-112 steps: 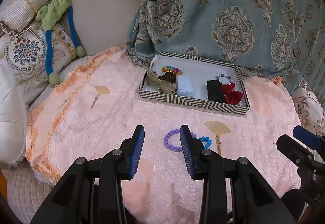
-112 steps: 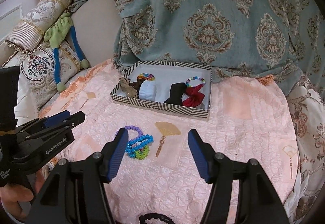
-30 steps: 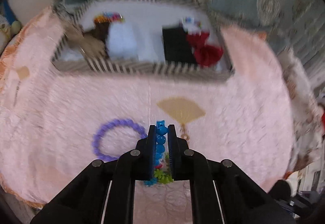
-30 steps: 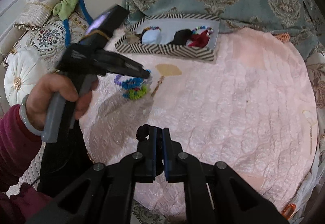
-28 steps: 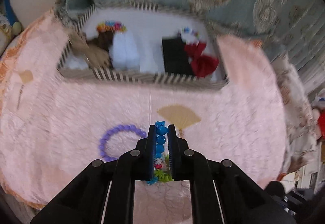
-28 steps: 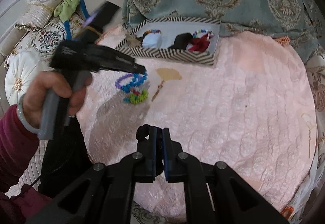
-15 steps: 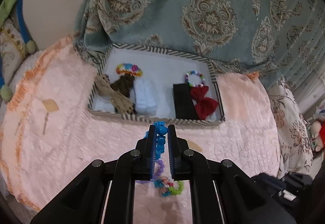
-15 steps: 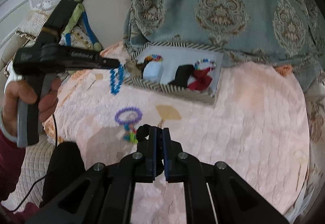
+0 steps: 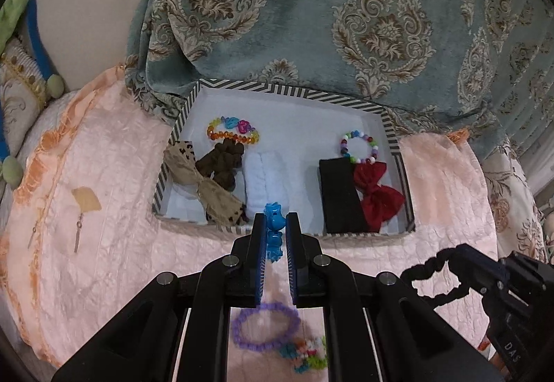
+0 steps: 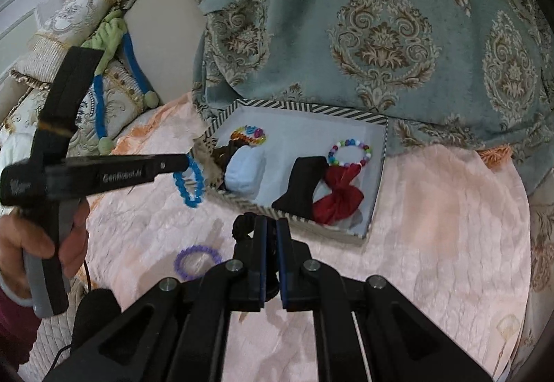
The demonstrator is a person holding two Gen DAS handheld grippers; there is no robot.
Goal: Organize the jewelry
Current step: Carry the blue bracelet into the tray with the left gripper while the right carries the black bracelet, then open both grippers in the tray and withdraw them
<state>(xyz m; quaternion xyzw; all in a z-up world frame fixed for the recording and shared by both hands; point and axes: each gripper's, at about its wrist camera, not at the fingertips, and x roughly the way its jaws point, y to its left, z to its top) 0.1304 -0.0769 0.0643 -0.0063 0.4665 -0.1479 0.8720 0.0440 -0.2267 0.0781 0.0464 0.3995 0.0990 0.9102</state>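
Left wrist view: left gripper [image 9: 275, 236] is closed on a knobbly blue bead bracelet [image 9: 274, 214] before the striped box [image 9: 393, 139] rim. Right gripper [image 10: 271, 236] pinches a black braided band [image 10: 242, 224] above quilted pink cloth [image 10: 432, 226].

We carry black grippers: the left gripper [image 9: 274, 236] and right gripper [image 10: 270, 250] have blue-lined fingers and silver screws. White "GenRobot.AI" lettering marks one side, a grey handle sits below, and our sleeve [image 10: 14, 323] is maroon.
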